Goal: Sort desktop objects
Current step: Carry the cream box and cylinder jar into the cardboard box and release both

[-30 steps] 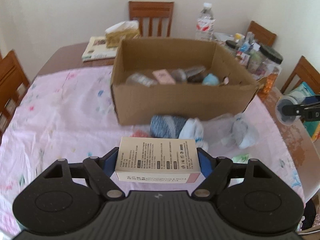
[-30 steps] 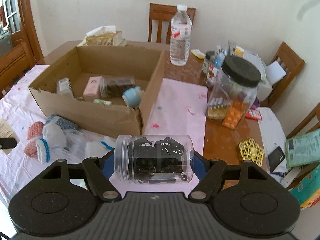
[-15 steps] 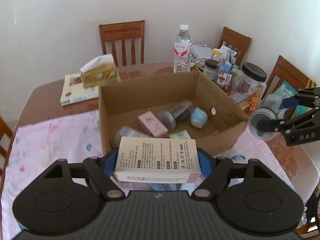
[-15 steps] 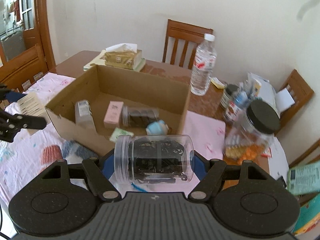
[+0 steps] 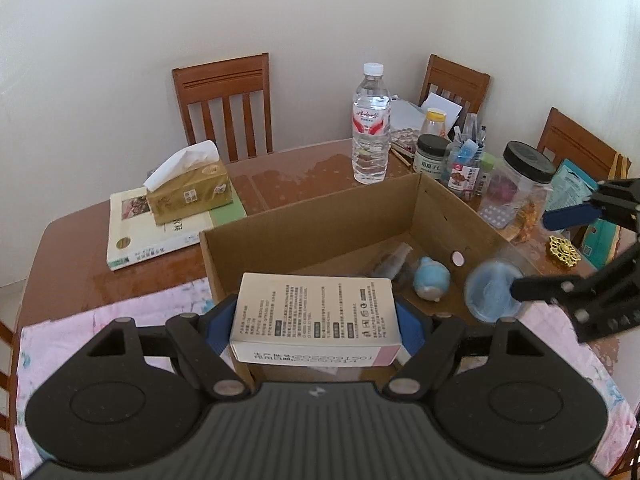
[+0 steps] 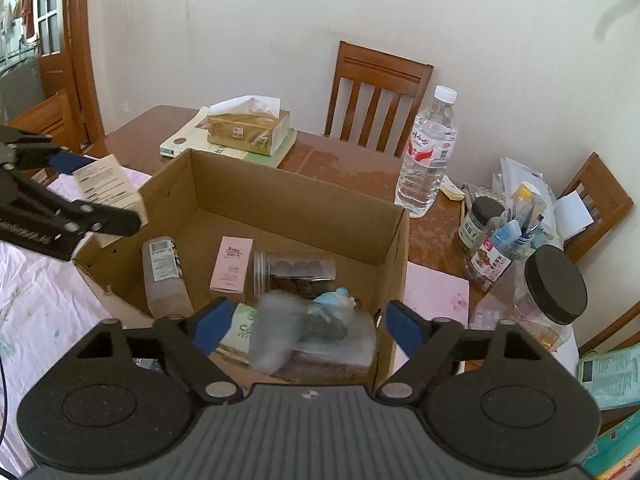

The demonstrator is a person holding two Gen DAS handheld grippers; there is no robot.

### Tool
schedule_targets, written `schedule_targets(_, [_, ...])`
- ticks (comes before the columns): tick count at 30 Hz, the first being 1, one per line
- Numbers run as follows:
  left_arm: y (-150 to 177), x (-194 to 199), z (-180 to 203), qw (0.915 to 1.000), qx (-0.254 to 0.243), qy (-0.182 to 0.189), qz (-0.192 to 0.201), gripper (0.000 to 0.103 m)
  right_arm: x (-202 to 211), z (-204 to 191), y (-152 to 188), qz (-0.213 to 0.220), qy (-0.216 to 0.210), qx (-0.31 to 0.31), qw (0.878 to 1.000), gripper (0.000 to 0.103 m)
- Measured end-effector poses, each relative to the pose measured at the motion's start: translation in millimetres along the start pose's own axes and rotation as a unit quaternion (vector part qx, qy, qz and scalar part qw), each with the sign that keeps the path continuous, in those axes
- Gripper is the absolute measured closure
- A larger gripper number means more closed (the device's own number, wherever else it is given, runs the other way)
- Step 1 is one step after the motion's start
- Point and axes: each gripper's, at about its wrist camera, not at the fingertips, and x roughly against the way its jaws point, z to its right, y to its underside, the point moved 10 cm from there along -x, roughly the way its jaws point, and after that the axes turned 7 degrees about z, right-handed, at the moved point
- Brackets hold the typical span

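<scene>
The open cardboard box [image 5: 308, 208] [image 6: 296, 200] stands on the table. My left gripper [image 5: 314, 316] is shut on a white printed carton [image 5: 316, 312] above the box's near left corner; the right wrist view shows this carton [image 6: 108, 188] too. My right gripper [image 6: 308, 320] is open over the box's right end. Below its jaws, a clear jar of dark parts [image 6: 296, 332] is a blur, loose, inside the box. In the left wrist view the same jar [image 5: 494, 292] is near the right gripper [image 5: 556, 252]. Inside lie a pink carton [image 6: 232, 264], another clear jar [image 6: 296, 270], a barcoded bottle [image 6: 164, 272] and a blue toy [image 6: 336, 300].
A water bottle [image 6: 428, 152] stands behind the box. A tissue box [image 6: 248, 130] rests on a book at the back left. Jars and a pen cup [image 6: 500, 248] crowd the right side beside a black-lidded jar [image 6: 554, 292]. Wooden chairs ring the table, and a pink cloth [image 5: 120, 304] covers its near part.
Both grippers rose and moved forward over the cardboard box. The right gripper opened and let go of the clear jar, which now drops into the box. The left still holds its carton.
</scene>
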Motion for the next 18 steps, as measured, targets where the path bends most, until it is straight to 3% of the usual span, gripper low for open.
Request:
schedule_targets(10, [-3.2, -48.6, -8.0, 0.9994, -0.015, 0.023, -0.023, 0.023, 6.2, 13.4, 13.8, -0.017, 0.033, -0.044, 0.998, 0.009])
schedule_targets(13, [-1.9, -61.4, -10.3, 0.9991, -0.014, 0.025, -0.033, 0.018, 10.5, 16.8, 20.3, -0.022, 0.044, -0.054, 0.997, 0.009])
schedule_targets(15, [-0.7, -68.0, -13.0, 0.9989, -0.008, 0.023, -0.041, 0.014, 13.9, 18.9, 24.0, -0.023, 0.052, -0.058, 0.997, 0.001])
schedule_targets(18, [2.0, -70.3, -13.0, 0.9986, -0.007, 0.025, -0.047, 0.014, 21.0, 21.8, 28.9, -0.019, 0.059, -0.065, 0.996, 0.0])
